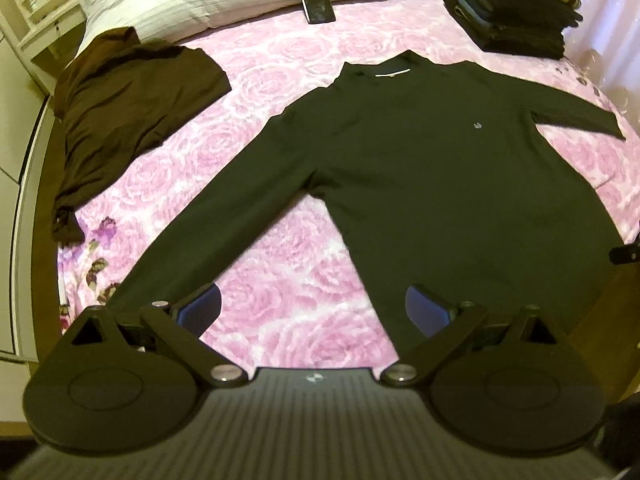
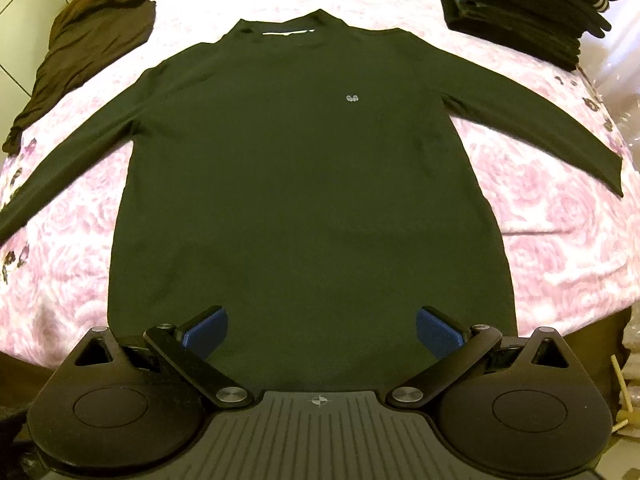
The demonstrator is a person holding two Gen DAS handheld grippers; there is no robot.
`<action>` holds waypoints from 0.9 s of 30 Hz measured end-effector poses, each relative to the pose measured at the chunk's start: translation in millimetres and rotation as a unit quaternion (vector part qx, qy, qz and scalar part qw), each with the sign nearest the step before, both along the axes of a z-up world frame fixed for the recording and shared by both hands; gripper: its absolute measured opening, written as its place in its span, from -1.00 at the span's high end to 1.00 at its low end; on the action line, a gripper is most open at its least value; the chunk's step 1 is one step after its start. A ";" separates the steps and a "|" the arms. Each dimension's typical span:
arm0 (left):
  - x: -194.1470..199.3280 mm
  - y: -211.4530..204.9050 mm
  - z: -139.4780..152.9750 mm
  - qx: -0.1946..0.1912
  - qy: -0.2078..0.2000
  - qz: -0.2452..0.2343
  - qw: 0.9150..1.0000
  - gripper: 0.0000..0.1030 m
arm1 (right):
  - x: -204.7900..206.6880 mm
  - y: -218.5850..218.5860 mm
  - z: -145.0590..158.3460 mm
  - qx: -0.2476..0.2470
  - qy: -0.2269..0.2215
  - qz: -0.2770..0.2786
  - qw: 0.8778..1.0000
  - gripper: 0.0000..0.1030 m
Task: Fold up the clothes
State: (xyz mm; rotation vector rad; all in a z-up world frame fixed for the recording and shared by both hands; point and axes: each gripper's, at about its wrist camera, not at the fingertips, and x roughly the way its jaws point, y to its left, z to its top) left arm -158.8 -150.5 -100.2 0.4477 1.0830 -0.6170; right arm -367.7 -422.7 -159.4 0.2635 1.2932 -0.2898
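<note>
My black long-sleeved top (image 2: 312, 184) lies flat, front up, on the rose-print bedspread (image 2: 540, 208), collar at twelve o'clock. Both my left gripper (image 1: 312, 312) and right gripper (image 2: 320, 328) gape wide, empty. It looks soft and limp; I'd pinch a sleeve cuff or hem corner.

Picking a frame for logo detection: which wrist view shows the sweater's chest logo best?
Right wrist view. The black sweater lies centred and square-on, its logo clear. In the left wrist view the logo sits off to the right, smaller and skewed.
</note>
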 end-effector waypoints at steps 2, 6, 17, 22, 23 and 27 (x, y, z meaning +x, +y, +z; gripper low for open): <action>1.2 2.6 0.2 0.000 0.000 0.006 1.000 -0.89 | 2.5 0.6 -0.8 0.001 0.000 0.004 1.000 -0.99; 2.4 8.1 1.4 0.004 -0.004 0.016 1.000 -0.89 | 9.2 2.3 -2.2 0.003 0.000 0.015 1.000 -0.99; -6.8 47.0 7.7 0.030 -0.024 0.082 0.996 -0.89 | 42.8 21.9 -7.6 0.004 -0.016 0.088 0.996 -0.99; -15.1 94.4 10.7 0.042 -0.036 0.128 0.990 -0.89 | 71.5 70.6 1.6 0.015 -0.084 0.223 0.971 -0.99; -15.4 106.4 10.5 0.044 -0.039 0.138 0.989 -0.89 | 77.4 88.2 5.9 0.010 -0.097 0.264 0.960 -0.99; -7.1 153.5 6.6 0.061 -0.052 0.172 0.982 -0.89 | 94.1 159.9 21.4 -0.026 -0.151 0.401 0.903 -0.99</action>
